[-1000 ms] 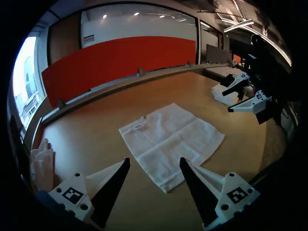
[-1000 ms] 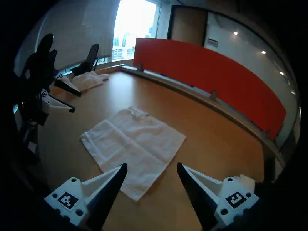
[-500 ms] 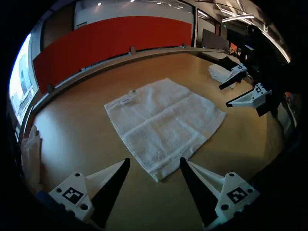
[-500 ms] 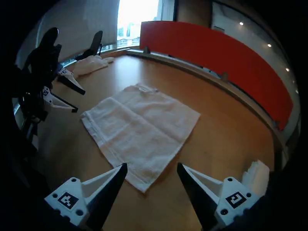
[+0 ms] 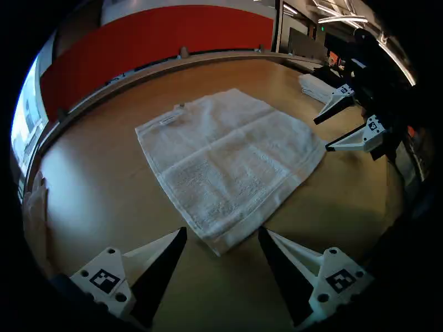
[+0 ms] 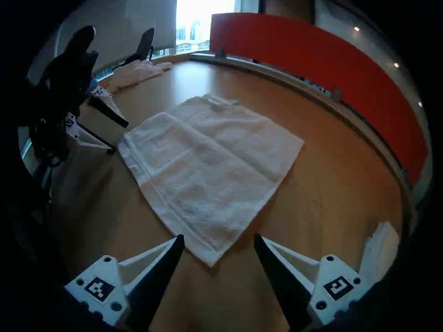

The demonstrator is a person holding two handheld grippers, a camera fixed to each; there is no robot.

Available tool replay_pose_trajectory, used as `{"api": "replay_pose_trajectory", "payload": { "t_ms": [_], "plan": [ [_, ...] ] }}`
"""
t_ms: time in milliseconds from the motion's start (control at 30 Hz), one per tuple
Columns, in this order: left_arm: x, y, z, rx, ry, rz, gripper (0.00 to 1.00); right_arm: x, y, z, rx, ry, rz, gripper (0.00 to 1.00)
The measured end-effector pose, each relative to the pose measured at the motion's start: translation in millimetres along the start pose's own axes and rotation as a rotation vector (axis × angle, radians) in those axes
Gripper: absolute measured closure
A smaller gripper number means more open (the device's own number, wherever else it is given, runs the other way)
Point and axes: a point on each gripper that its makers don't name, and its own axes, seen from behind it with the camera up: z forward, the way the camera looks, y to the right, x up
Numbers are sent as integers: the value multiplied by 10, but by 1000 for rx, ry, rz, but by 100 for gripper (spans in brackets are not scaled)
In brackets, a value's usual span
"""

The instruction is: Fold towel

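**Q:** Towel: position?
**A:** The white towel point(image 5: 227, 155) lies spread flat on the wooden table point(image 5: 99, 182). One corner points at each of your grippers. A small tag point(image 5: 166, 119) sits near its far edge.

**Q:** Left gripper: pose, fingers?
**A:** You hold your left gripper point(image 5: 221, 229) low and aim it forward along the tabletop. The fingers are spread wide and grip nothing. The towel's near corner shows in the gap between the fingertips; I cannot tell whether they touch the cloth.

**Q:** Right gripper?
**A:** Your right gripper point(image 6: 217, 237) mirrors that pose from the opposite side. It is low, its fingers are wide apart, and it grips nothing, with the other corner in the gap. In the left gripper view it hangs just beside the towel's edge.

**Q:** Surroundings?
**A:** A red partition point(image 5: 155, 39) runs along the table's far side. A folded white cloth point(image 5: 315, 87) lies on the table beyond the right gripper. Another pale cloth point(image 6: 138, 72) lies beyond the left gripper, near a window point(image 6: 202, 25).
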Motion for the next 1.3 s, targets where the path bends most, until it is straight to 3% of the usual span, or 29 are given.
{"api": "replay_pose_trajectory", "payload": {
  "t_ms": [667,1033,1167,1300],
  "plan": [
    [-64,-25,83,17,-33,17,17,-98,-33,98,32,-16,-3,18],
    [-71,13,90,16,-46,17,26,-118,-136,92,73,-6,-9,50],
    [-72,30,88,13,-52,20,32,-113,-181,93,83,-3,-17,67],
    [-72,44,88,12,-57,22,48,-109,-206,92,86,-5,-18,80]
  ]
}}
